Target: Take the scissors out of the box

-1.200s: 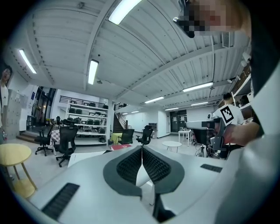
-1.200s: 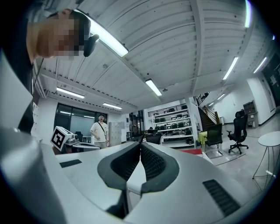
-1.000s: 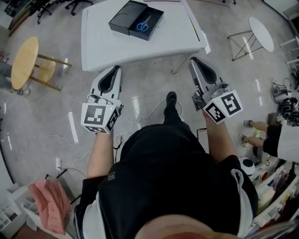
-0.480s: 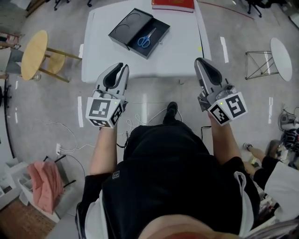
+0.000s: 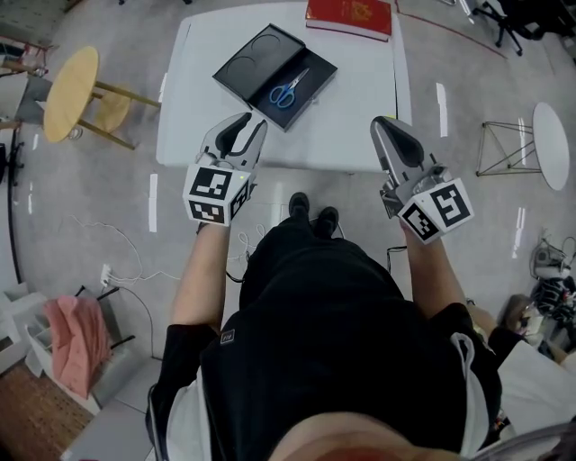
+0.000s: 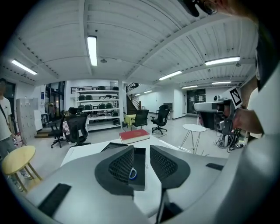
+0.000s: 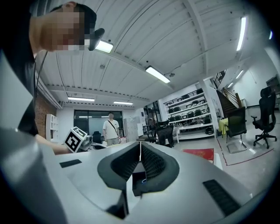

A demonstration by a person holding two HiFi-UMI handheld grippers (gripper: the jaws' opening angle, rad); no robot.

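Counted in the workshop: one white table, one black box (two open halves), one pair of blue scissors, one red book, one wooden stool, one round side table, one pink cloth.

A white table carries an open black box and a red book.

Blue-handled scissors lie closed inside the open black box.
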